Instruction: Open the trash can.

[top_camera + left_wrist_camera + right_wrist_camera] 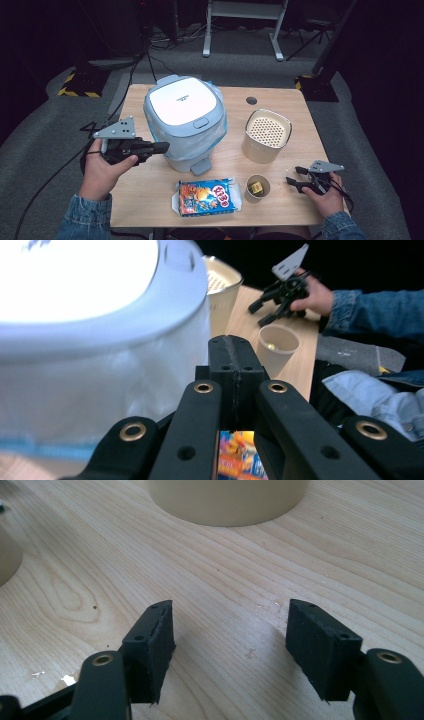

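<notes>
- Presently we find the left gripper [162, 147] raised off the table [150, 200] near its left edge, its jaws pressed flat together with nothing between them, tips just beside the bin's [184, 117] wall.
- We note the bin, grey-blue with a white lid and a plastic liner, standing toward the far left part of the table; its foot pedal [200, 166] faces the near edge.
- We see the right gripper [292, 175] low at the near right corner, jaws parted with only bare wood between them; it holds nothing.
- We record a snack packet [206, 197] lying flat at the near edge, roughly mid-table, just in front of the pedal.
- We record a paper cup [257, 188] just right of the packet, upright, with a small yellowish item inside; the right gripper's tips lie near it, apart from it.
- We note a cream canister [266, 136] with a perforated top, upright, toward the right edge, beyond the cup.
- In the left gripper view, the shut jaws point past the bin toward the cup [278, 347] and the right gripper [266, 311].
</notes>
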